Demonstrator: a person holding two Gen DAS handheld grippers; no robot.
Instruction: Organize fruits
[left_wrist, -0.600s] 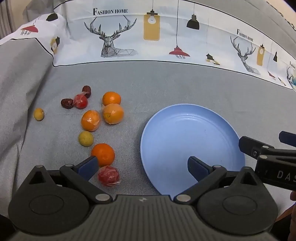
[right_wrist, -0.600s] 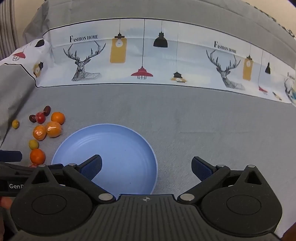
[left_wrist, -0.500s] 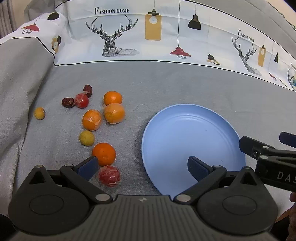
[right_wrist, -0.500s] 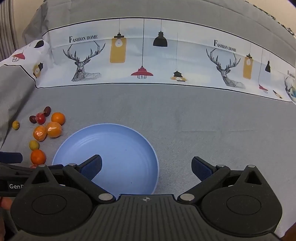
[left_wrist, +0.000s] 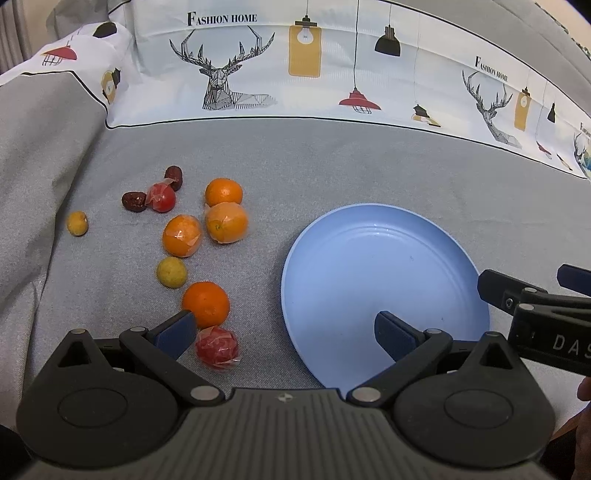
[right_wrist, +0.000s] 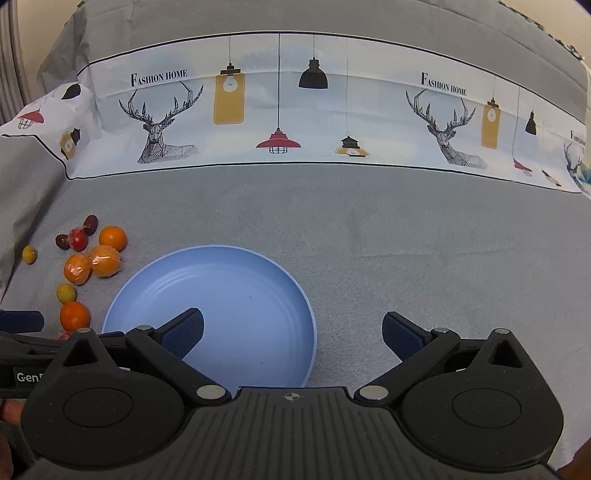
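An empty blue plate (left_wrist: 384, 266) (right_wrist: 236, 280) lies on the grey cloth. Left of it lies a scatter of fruit: several oranges, the nearest (left_wrist: 205, 304) (right_wrist: 75, 315) by my left finger, two wrapped in film (left_wrist: 226, 222) (left_wrist: 182, 236), a wrapped red fruit (left_wrist: 217, 348), a second red fruit (left_wrist: 161, 197), two dark dates (left_wrist: 133, 201) (left_wrist: 174, 177) and two small yellow fruits (left_wrist: 171, 272) (left_wrist: 77, 223). My left gripper (left_wrist: 284, 334) stands open, spanning the nearest fruits and the plate's near rim. My right gripper (right_wrist: 291, 334) is open above the plate's right edge, holding nothing.
A white printed band with deer and lamps (left_wrist: 236, 74) (right_wrist: 280, 110) runs across the back of the cloth. The cloth rises in folds at the left (left_wrist: 40, 122). Bare grey cloth (right_wrist: 424, 240) stretches right of the plate. The right gripper's fingers (left_wrist: 524, 295) show at the left view's right edge.
Both views have shifted very slightly; the fruits and plate lie where they were, and both grippers stay open.
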